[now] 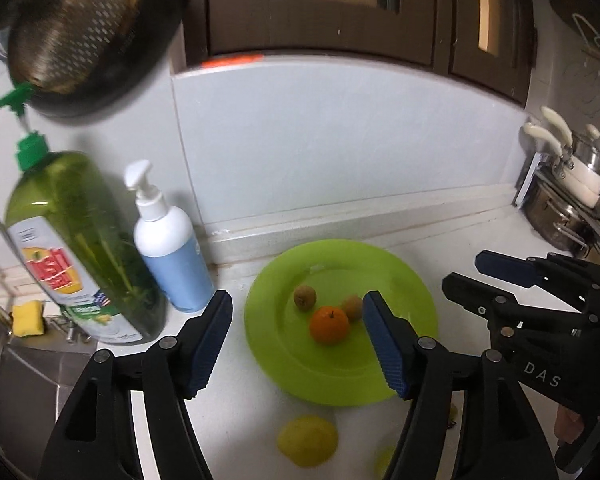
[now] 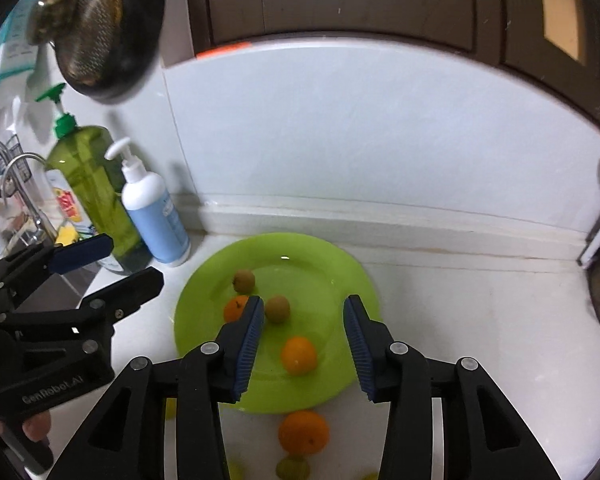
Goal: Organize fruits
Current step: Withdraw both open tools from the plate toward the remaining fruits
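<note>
— White countertop (image 2: 480, 320) and pale wall tiles are filling the background, under dark cabinet doors. What are the fingers doing?

— Both pairs are standing spread with nothing between the pads. The left gripper (image 1: 296, 344) is hanging over the near left part of the green plate (image 1: 400, 280), its blue pads apart. The right gripper (image 2: 304, 344) is hovering over the plate's near half, its jaws gaping less widely, also empty.

— Where is the fruit sitting?

— Four pieces are lying on the plate. An orange (image 2: 299, 355) is resting between the right gripper's pads in that view, but below them, on the plate and untouched. A second orange (image 1: 329, 325) is sitting toward the plate's left, its stem dimple facing up. Two small brownish fruits are lying farther back: the far one (image 1: 304, 297) is slightly oval, its long axis running roughly near to far, and the nearer one (image 1: 353, 307) is looking almost round.

— Anything off the plate?

— Yes. Another orange (image 2: 303, 431) is waiting on the counter just beside the near rim, and a yellow fruit (image 1: 308, 442) is lying near it to the left. Smaller yellow-green pieces are showing at the frame edge, too blurred to identify.

— And beyond?

— A white pump bottle (image 2: 156, 216) and a green dish-soap bottle (image 1: 80, 240) are standing upright at the far left, beside the sink, where a yellow sponge (image 1: 28, 317) is lying. A colander (image 1: 76, 24) is hanging above them.
</note>
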`<state>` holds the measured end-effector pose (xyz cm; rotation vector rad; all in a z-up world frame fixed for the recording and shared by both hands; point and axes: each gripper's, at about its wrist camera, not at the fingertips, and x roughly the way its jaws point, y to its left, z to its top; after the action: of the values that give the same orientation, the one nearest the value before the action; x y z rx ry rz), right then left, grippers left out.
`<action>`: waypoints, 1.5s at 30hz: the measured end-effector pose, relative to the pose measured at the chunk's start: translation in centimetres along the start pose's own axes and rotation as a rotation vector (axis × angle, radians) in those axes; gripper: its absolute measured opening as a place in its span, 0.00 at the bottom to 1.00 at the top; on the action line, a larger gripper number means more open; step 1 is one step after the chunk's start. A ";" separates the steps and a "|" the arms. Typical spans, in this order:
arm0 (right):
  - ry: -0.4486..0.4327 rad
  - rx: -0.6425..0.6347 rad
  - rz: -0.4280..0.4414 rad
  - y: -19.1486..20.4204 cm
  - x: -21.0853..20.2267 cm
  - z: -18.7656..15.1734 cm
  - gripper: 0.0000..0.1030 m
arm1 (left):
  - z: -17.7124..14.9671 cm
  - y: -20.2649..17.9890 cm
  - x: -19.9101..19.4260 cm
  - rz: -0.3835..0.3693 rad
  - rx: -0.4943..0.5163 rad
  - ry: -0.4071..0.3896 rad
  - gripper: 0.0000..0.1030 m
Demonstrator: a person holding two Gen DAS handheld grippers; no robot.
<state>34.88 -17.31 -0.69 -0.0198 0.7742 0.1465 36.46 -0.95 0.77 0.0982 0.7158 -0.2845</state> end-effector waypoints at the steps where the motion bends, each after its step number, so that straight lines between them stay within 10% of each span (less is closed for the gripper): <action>1: -0.012 0.000 -0.007 0.0 -0.7 -0.3 0.43 | 0.0 0.0 -0.5 -0.002 0.003 -0.008 0.66; 26: -0.124 0.081 -0.097 -0.6 -11.6 -7.4 0.59 | -6.2 -3.6 -10.1 -0.042 0.040 -0.058 0.81; 45: -0.010 0.122 -0.129 -2.4 -11.3 -14.4 0.59 | -13.0 -6.4 -9.5 -0.031 0.115 -0.007 0.81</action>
<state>17.26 -22.15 -3.20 0.0466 0.7684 -0.0233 19.59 -2.52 -2.67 0.1954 0.6944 -0.3559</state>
